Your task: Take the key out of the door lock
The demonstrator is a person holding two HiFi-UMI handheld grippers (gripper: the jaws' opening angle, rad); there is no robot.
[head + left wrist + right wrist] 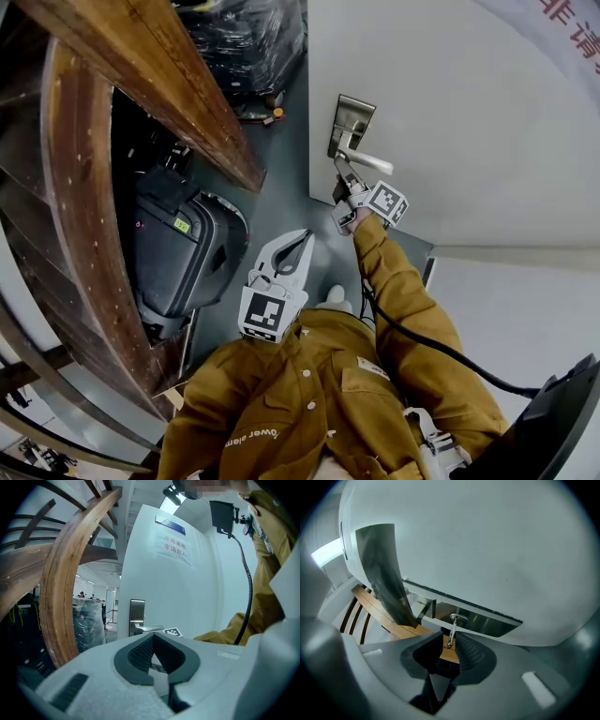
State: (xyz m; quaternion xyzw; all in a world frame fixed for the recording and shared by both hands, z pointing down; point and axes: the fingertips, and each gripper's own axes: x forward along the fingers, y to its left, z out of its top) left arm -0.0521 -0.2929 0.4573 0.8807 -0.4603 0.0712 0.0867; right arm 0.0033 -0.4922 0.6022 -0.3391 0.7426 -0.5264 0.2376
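A thin metal key (451, 631) sticks out of the steel lock plate (480, 624) on the white door (469, 103). It lies between the pads of my right gripper (449, 641). A sliver of gap shows on its left side, so the jaws stand open around it. In the head view the right gripper (343, 171) reaches up to the lock plate (352, 120) just under the lever handle (373, 162), and hides the key. My left gripper (298, 242) hangs back near my chest, open and empty. It points toward the door, as the left gripper (157, 641) view shows.
A curved wooden stair rail (84, 187) runs along the left. A black case (187, 244) stands on the floor under it. Wrapped goods (244, 37) sit farther back. A black cable (431, 347) trails from the right gripper. The lever handle (382, 578) looms close above the right jaws.
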